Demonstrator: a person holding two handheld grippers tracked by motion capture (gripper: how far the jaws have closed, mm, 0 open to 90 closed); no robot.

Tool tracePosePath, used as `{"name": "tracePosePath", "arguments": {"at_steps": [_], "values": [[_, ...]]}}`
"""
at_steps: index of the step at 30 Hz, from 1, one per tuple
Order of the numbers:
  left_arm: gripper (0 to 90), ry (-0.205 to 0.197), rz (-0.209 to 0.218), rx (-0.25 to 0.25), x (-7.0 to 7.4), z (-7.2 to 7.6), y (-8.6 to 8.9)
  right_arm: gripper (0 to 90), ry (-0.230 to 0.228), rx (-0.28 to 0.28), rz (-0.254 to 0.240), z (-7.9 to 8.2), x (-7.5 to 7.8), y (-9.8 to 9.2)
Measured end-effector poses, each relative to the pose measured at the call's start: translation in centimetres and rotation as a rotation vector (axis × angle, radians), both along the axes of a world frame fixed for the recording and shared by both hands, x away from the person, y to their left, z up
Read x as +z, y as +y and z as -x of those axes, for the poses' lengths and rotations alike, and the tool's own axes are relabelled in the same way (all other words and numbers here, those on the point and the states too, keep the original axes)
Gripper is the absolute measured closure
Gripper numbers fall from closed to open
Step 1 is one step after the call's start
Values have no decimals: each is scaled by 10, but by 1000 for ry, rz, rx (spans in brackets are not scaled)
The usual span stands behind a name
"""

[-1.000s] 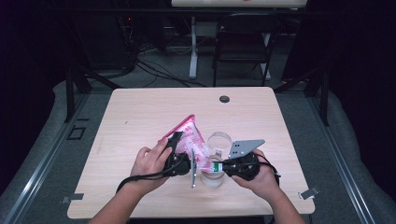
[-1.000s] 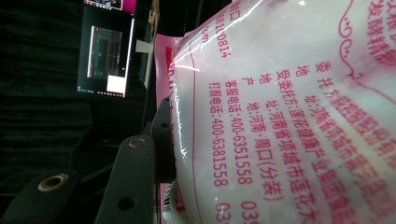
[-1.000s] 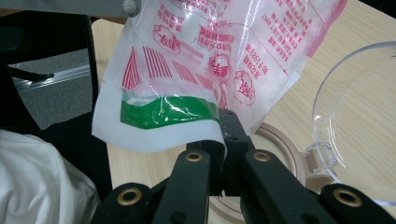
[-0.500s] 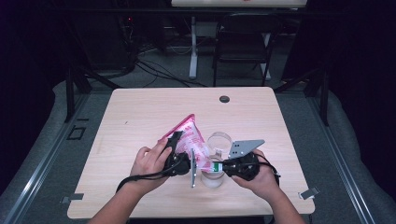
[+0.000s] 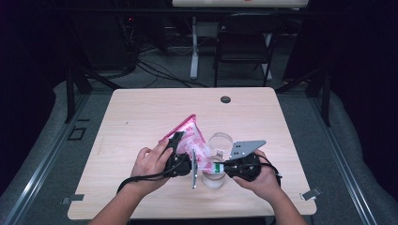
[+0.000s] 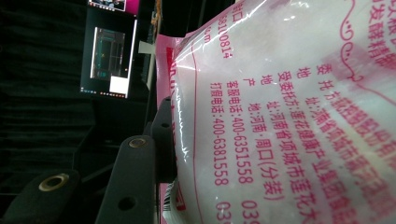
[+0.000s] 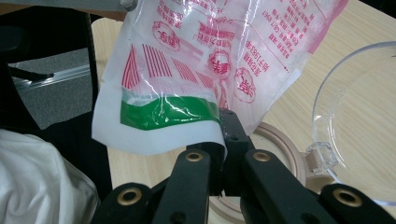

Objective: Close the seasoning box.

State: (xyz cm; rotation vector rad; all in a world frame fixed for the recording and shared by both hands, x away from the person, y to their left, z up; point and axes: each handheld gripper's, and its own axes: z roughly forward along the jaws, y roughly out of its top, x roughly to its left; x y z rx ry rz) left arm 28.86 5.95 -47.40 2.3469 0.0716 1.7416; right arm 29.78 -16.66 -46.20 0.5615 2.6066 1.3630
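While the right gripper (image 7: 223,140) has its jaws pinched tight on the lower white edge of the pink printed bag (image 7: 219,60), the left gripper (image 5: 180,150) clamps the same bag partway closed, one black jaw pressed flat against its side in the left gripper view. Held between both hands, the bag slants above the pale wooden tabletop (image 5: 141,117). Just beneath its low end stands a clear jar (image 5: 213,176), with its clear hinged lid (image 7: 359,121) beside the beige rim (image 7: 285,154).

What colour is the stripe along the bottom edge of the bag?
Green, on the bag of pink and white; the right gripper view shows it best.
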Motion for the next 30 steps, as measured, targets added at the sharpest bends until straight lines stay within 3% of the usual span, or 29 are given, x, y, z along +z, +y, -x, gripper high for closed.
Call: {"name": "tracePosePath", "arguments": {"at_steps": [30], "values": [[608, -4, -11, 0, 0, 1, -3, 900, 9, 3, 4, -2, -3, -2]]}}
